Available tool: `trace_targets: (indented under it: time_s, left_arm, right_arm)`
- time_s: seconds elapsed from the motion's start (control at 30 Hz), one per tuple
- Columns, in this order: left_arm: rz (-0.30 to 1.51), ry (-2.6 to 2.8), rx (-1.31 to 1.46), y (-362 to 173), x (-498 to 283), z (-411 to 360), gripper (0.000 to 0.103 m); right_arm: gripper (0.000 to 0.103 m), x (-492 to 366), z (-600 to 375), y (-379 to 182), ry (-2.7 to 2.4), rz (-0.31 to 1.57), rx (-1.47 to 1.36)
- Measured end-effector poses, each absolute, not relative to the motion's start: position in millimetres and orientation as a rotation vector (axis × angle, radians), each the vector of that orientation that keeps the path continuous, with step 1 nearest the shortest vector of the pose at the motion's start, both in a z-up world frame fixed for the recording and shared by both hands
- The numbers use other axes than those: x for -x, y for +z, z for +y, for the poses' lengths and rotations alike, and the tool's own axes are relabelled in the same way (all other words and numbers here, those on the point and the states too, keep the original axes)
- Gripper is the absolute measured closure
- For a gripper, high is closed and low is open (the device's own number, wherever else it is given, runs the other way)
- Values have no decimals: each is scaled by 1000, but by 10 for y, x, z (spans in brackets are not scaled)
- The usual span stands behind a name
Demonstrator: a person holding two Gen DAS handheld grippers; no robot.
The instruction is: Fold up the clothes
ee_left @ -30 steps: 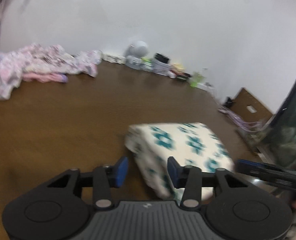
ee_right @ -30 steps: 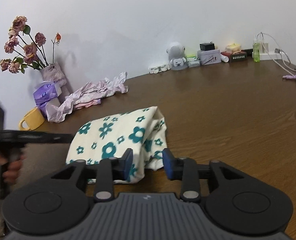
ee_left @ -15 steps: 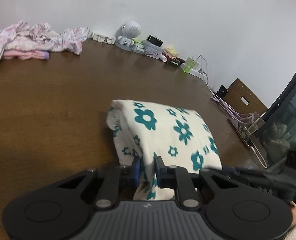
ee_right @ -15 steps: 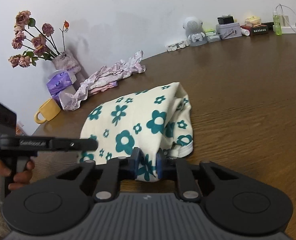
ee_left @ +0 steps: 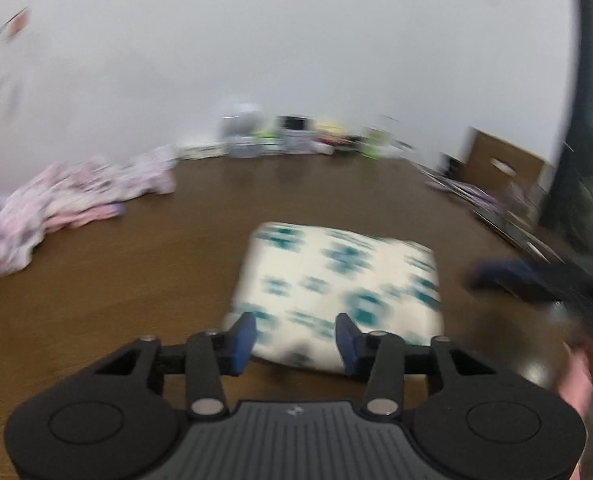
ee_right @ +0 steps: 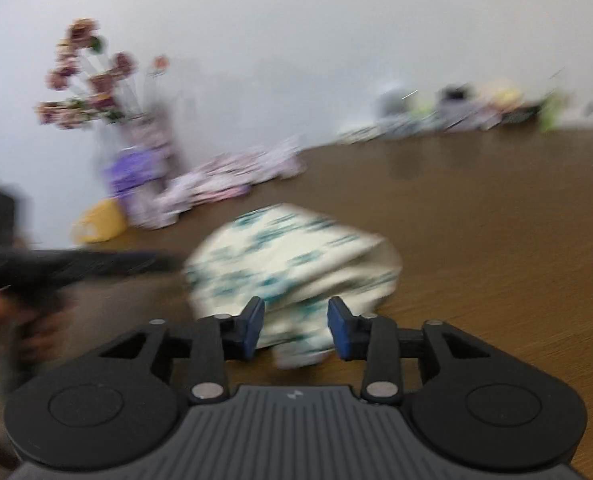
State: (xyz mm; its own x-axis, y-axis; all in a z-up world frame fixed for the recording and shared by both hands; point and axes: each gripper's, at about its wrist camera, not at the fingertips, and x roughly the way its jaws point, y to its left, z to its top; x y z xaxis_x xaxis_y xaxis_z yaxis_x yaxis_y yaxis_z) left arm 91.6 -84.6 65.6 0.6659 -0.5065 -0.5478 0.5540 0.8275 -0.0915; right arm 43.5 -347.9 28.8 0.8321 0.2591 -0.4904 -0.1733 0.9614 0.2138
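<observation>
Left wrist view: cream cloth with teal flower print [ee_left: 336, 292] lay as folded rectangle on brown wooden table [ee_left: 116, 280]. Left gripper [ee_left: 294, 338] jaws just opened, pads clear of cloth. Right gripper [ee_right: 295, 327] likewise just opened, holding nothing. This garment judged done; crumpled pink floral clothes [ee_left: 72, 200] at table's far edge left unfolded.

Two blurred low wrist views, close over the table [ee_left: 96, 280], apparently sharing the folded floral cloth [ee_left: 336, 280]
</observation>
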Motion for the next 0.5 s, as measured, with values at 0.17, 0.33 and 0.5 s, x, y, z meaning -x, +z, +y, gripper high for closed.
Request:
trace_targets:
  time_s: [0.17, 0.33, 0.5]
  left_arm:
    - [503, -633, -302, 654, -513, -1434, 47]
    - [512, -571, -463, 455, -522, -1856, 48]
    - [505, -487, -555, 300, -608, -1939, 77]
  right_arm:
    - [55, -806, -3613, 115, 227, 587, -36]
    - [55, -1041, -3569, 9, 304, 617, -28]
    - [76, -1126, -3631, -36, 373, 631, -117]
